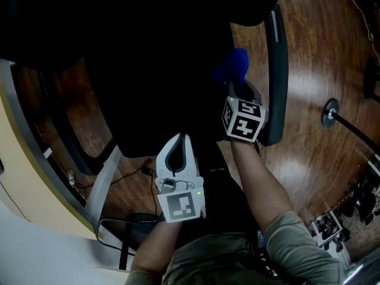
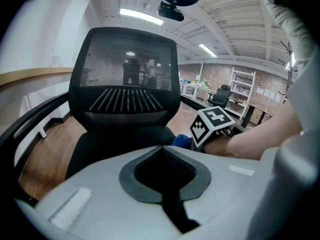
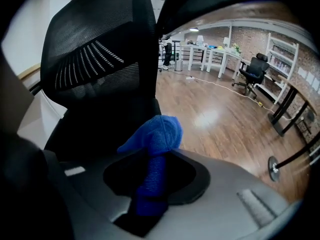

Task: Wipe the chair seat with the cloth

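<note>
Wooden floor (image 1: 320, 70), black chair seat (image 1: 154, 88) below. The right gripper (image 3: 152, 179) has its fingers clamped on the blue cloth (image 3: 156, 134) mid-bunch. Soft, light, floppy, I'd judge. Left gripper (image 2: 162, 156) fingers together, empty.

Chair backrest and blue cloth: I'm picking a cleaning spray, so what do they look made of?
Chair backrest: black see-through mesh, probably synthetic; the room behind shows through its weave. Its frame looks like matte plastic. Blue cloth: soft, fuzzy fabric, likely microfibre; matte looped nap, folds limply.
</note>
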`<action>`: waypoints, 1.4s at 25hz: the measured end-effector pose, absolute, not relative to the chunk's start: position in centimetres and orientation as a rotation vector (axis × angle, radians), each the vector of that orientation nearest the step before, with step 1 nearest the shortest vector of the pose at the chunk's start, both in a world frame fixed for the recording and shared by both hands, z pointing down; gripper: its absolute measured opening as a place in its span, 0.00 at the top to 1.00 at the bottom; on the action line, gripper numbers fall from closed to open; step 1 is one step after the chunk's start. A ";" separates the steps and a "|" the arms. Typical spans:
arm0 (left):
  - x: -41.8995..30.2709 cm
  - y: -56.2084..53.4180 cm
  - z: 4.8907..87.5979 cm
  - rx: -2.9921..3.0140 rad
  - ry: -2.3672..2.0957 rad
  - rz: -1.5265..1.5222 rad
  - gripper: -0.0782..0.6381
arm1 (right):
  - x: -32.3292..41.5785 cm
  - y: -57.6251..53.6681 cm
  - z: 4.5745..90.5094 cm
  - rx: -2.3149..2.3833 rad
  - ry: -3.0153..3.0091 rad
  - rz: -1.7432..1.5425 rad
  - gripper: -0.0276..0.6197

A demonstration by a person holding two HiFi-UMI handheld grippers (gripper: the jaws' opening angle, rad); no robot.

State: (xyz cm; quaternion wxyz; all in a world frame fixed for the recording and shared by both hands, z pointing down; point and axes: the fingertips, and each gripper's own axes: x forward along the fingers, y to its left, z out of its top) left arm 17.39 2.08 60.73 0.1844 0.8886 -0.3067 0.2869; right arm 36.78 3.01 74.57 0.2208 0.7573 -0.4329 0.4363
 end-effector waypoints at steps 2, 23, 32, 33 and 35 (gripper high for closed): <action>16.0 1.4 60.5 2.502 -0.895 0.802 0.88 | 36.5 2.7 74.0 2.106 -1.181 1.174 0.81; -5.8 -2.1 55.6 2.366 -1.202 0.685 0.88 | -0.6 -9.0 67.2 1.438 -1.983 0.877 0.81; -7.0 -1.1 58.9 2.303 -1.245 0.722 0.88 | -3.5 -6.3 72.1 1.260 -1.985 0.919 0.81; -6.6 -1.1 59.3 2.304 -1.242 0.724 0.88 | -2.7 -6.1 72.3 1.275 -1.974 0.925 0.81; -5.2 -1.2 59.9 2.309 -1.224 0.730 0.88 | -0.5 -5.8 72.6 1.307 -1.948 0.930 0.81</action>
